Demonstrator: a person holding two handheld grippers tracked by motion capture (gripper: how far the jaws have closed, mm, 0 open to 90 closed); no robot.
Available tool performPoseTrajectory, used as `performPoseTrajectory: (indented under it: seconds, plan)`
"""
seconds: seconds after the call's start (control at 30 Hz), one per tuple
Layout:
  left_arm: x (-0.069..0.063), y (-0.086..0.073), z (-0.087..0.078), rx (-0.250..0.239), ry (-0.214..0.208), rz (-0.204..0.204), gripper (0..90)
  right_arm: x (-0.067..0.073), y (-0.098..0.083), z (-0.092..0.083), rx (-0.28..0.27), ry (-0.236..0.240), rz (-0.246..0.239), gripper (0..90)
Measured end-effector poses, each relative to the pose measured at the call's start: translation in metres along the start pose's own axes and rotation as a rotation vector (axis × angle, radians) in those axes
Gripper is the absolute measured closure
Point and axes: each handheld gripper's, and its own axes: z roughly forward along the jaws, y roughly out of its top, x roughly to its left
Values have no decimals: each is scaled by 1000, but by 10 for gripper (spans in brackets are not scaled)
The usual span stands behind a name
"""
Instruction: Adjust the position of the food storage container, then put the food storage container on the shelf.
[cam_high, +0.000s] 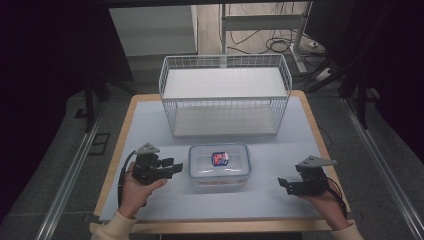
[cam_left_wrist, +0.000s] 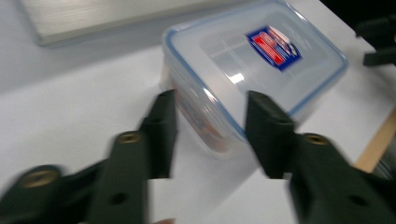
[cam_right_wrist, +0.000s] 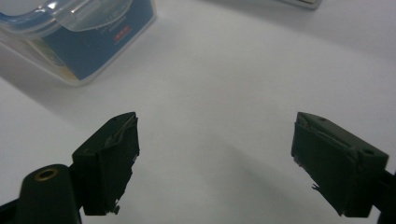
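Box: a clear plastic food box (cam_high: 219, 165) with a blue-rimmed lid sits on the table (cam_high: 150, 120), near the front edge, between the two grippers. The lid is on. A red and blue sticker (cam_high: 220, 158) is on top.
Left gripper: the left gripper (cam_high: 172, 167) is just beside the box's left side. Its jaws are apart and hold nothing. In the left gripper view, a corner of the box (cam_left_wrist: 243, 70) shows between the jaw tips, but they do not press on it.
Right gripper: the right gripper (cam_high: 284, 185) rests well apart from the box, on the right. Its jaws are wide apart, with only bare table (cam_right_wrist: 224, 93) between them.
Done: the box looks shut and stands flat. Nothing grips it now.
Left to do: it looks like the box may go into the white wire basket (cam_high: 225, 95) behind it. That is a guess. The basket has nothing in it yet.
Room: there is open table on both sides of the box and a little gap to the basket.
Edges: the front table edge is close to both hands. The basket's wire wall stands tall, so the box would need a lift to go over it.
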Motion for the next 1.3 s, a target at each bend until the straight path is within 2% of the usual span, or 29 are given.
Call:
performPoseTrajectory:
  seconds: [0.07, 0.23, 0.3, 0.33, 0.4, 0.5, 0.57, 0.6, 0.63, 0.73, 0.77, 0.8, 0.97, 1.07, 1.13, 1.2, 1.3]
  plan:
    - [3, 1, 0, -7, -15, -36, 317, 3, 1, 0, -23, 14, -10, 140]
    - [4, 2, 6, 15, -33, -42, 228, 6, 4, -1, -42, 38, -19, 137]
    - [6, 1, 14, 35, -47, -62, 203, 6, 7, -1, -46, 72, 16, 142]
    - [6, 1, 14, 35, -47, -62, 199, 6, 7, -1, -46, 72, 16, 142]
    - [9, 1, 20, 53, -69, -90, 183, 6, 10, -1, -43, 101, 38, 146]
    - [11, 2, 23, 52, -78, -107, 179, 8, 13, -2, -50, 111, 37, 146]
    - [13, 3, 26, 54, -95, -127, 166, 10, 16, -1, -52, 124, 42, 146]
    - [15, 5, 32, 61, -120, -148, 166, 10, 17, 1, -53, 126, 41, 145]
    - [15, 5, 32, 61, -120, -148, 165, 10, 17, 1, -53, 126, 41, 145]
    - [22, 9, 46, 78, -163, -205, 157, 12, 20, 4, -54, 133, 37, 146]
    - [22, 9, 46, 78, -163, -205, 153, 12, 20, 4, -54, 133, 37, 146]
    - [24, 10, 51, 78, -175, -224, 153, 12, 20, 4, -53, 132, 35, 146]
    - [23, 11, 63, 108, -180, -230, 151, 13, 21, 4, -51, 134, 31, 145]
    - [22, 6, 71, 141, -206, -246, 150, 14, 23, 4, -54, 137, 33, 143]
    - [22, 5, 73, 147, -207, -249, 154, 14, 24, 4, -56, 139, 31, 141]
    - [23, 3, 77, 161, -239, -276, 160, 17, 29, 4, -61, 148, 30, 136]
    - [22, 3, 78, 164, -249, -276, 170, 20, 34, 4, -63, 157, 29, 131]
